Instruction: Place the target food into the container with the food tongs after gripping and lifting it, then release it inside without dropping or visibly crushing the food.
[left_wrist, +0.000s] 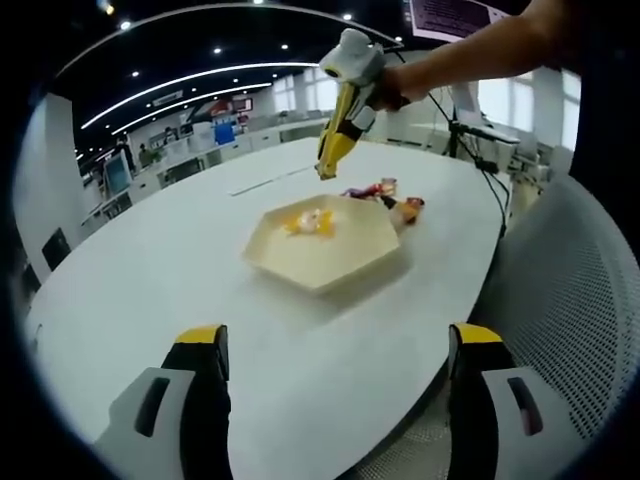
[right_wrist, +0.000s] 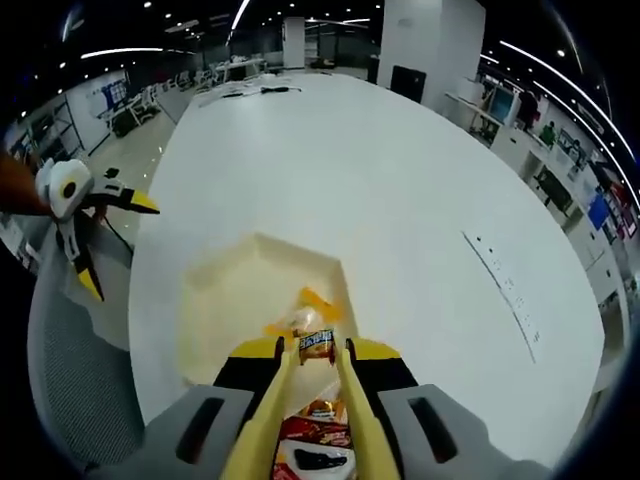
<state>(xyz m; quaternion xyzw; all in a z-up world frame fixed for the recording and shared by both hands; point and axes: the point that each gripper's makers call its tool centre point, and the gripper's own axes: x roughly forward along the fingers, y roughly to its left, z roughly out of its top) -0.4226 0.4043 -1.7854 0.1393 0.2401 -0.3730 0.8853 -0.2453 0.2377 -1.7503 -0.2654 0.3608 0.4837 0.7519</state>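
Yellow food tongs (right_wrist: 312, 400) sit clenched between the right gripper's (right_wrist: 312, 352) jaws, arms drawn near together on a wrapped snack (right_wrist: 316, 345) at their tips. Just beyond the tips lies the cream hexagonal container (right_wrist: 240, 290), holding an orange-wrapped snack (right_wrist: 306, 316). More snacks (left_wrist: 390, 198) lie beside it. Well back, over the white table's (left_wrist: 150, 270) edge, the left gripper (left_wrist: 337, 345) hangs spread wide, grasping nothing.

My left gripper (left_wrist: 338, 345) has its jaws spread wide apart, nothing between them. My right gripper (left_wrist: 333, 155) hangs tips-down from my right hand (left_wrist: 392, 92), forearm extended. In the right gripper view, its jaws (right_wrist: 316, 347) stand close together.
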